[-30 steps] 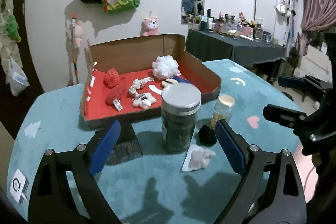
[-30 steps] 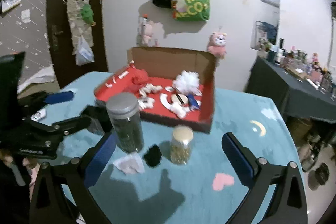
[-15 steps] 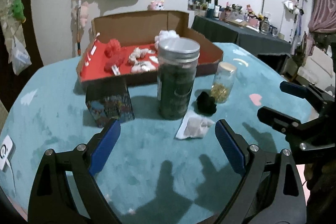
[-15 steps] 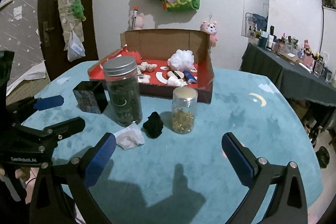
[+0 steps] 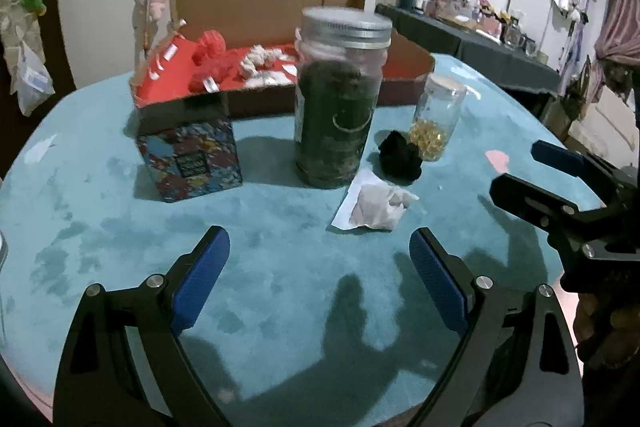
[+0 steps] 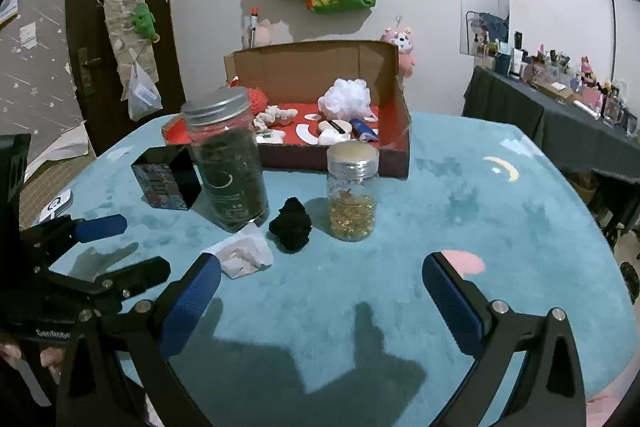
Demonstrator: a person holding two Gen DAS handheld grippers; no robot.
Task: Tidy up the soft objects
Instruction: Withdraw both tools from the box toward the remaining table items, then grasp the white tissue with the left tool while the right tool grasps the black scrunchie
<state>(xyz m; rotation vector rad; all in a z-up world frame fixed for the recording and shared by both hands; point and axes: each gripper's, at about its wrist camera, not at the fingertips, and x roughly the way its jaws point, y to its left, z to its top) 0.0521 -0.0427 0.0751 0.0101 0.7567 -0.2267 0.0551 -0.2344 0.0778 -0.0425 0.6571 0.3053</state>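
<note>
Both the left gripper (image 5: 318,267) and right gripper (image 6: 320,291) are held with jaws wide and empty above the desk (image 6: 500,227). The approach step is judged in hand. A white pouch (image 5: 374,205) and black pompom (image 6: 291,230) lie beside the jars; one must next be straddled and carried to the box (image 6: 396,131).

Teal table (image 6: 460,227) bears cardboard box (image 6: 320,155), two jars (image 6: 228,163), black scrunchie (image 6: 291,230)

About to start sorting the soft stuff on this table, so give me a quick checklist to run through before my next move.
1. Left gripper open and empty: ok.
2. Right gripper open and empty: ok.
3. Black soft clump free of the jars: not ok, it touches the small jar.
4. White wad unobstructed in front: ok.
5. Cardboard box has free space: ok.
6. Tall jar lid tight: cannot tell.
</note>
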